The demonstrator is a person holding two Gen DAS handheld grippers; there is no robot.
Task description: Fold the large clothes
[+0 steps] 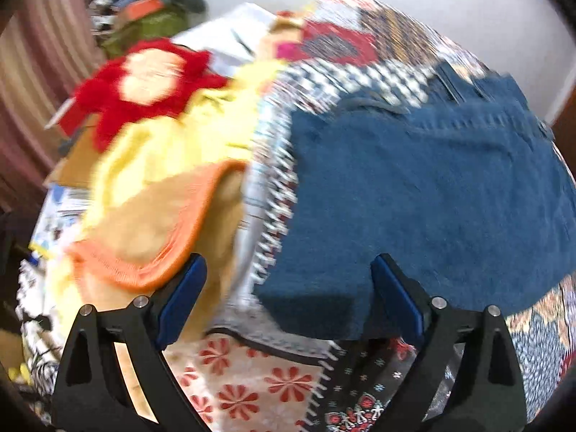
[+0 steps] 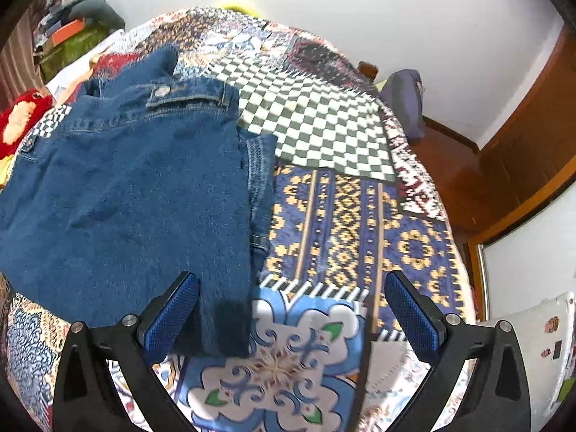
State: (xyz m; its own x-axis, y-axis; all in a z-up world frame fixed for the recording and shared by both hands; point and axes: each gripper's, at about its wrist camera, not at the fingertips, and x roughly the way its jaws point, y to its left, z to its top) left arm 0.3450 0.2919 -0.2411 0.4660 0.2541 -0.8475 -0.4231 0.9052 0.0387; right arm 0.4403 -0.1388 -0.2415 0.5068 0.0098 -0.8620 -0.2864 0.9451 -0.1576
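A pair of blue jeans (image 2: 136, 187) lies folded on the patchwork bedspread (image 2: 345, 216), waistband and button toward the far side. In the left wrist view the jeans (image 1: 424, 194) fill the right half, their near corner under the fingers. My left gripper (image 1: 288, 288) is open above that corner, its blue pads apart from the cloth. My right gripper (image 2: 291, 302) is open wide over the jeans' near right corner, with nothing pressed between its pads.
A heap of yellow and orange clothes (image 1: 158, 194) and a red and cream item (image 1: 151, 75) lie left of the jeans. Boxes and bags (image 2: 72, 32) are stacked at the far left. A wooden floor (image 2: 457, 180) and a purple bag (image 2: 403, 100) lie right of the bed.
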